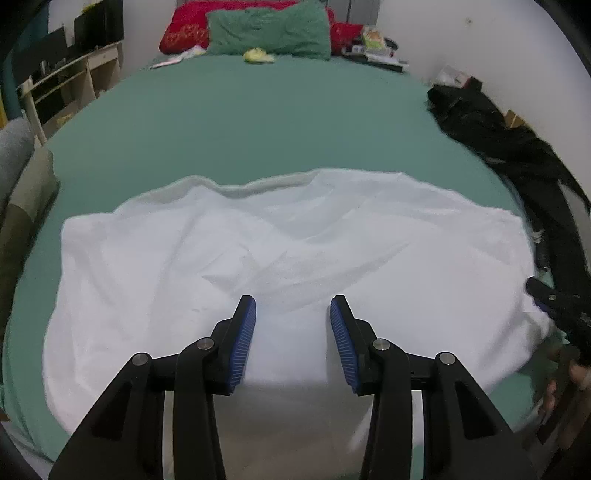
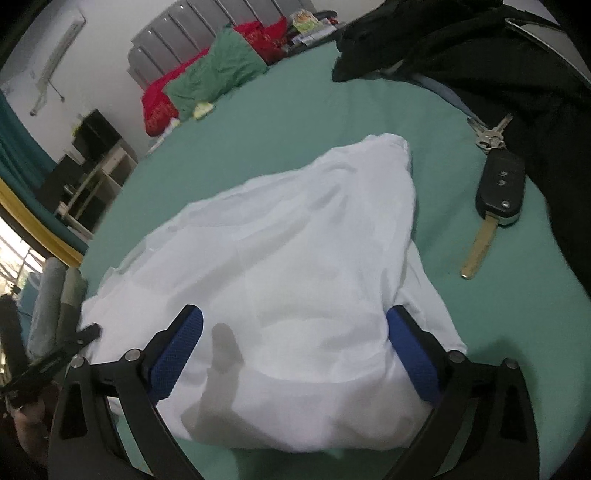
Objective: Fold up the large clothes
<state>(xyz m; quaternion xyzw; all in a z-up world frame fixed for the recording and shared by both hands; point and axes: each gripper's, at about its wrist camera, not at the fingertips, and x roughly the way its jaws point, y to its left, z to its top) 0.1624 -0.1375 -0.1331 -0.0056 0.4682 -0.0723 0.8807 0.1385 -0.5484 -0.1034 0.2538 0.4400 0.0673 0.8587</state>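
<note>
A large white garment (image 1: 280, 251) lies rumpled and spread across the near half of the green bed (image 1: 258, 122). My left gripper (image 1: 293, 306) hovers over its near edge, blue pads apart and nothing pinched between them. In the right wrist view the same white garment (image 2: 295, 251) forms a bunched heap. My right gripper (image 2: 293, 314) stands wide open astride its near end, one finger on each side. The cloth lies loose between the pads. The left gripper's black tip (image 2: 86, 332) shows at the garment's left corner, and the right gripper's tip (image 1: 546, 295) at its right edge.
A black pile of clothes (image 1: 509, 147) runs along the bed's right side. A car key with a key bunch (image 2: 498, 192) lies on the green sheet (image 2: 295, 110) right of the garment. Green and red pillows (image 1: 269, 33) sit at the head. A desk (image 1: 66, 81) stands left.
</note>
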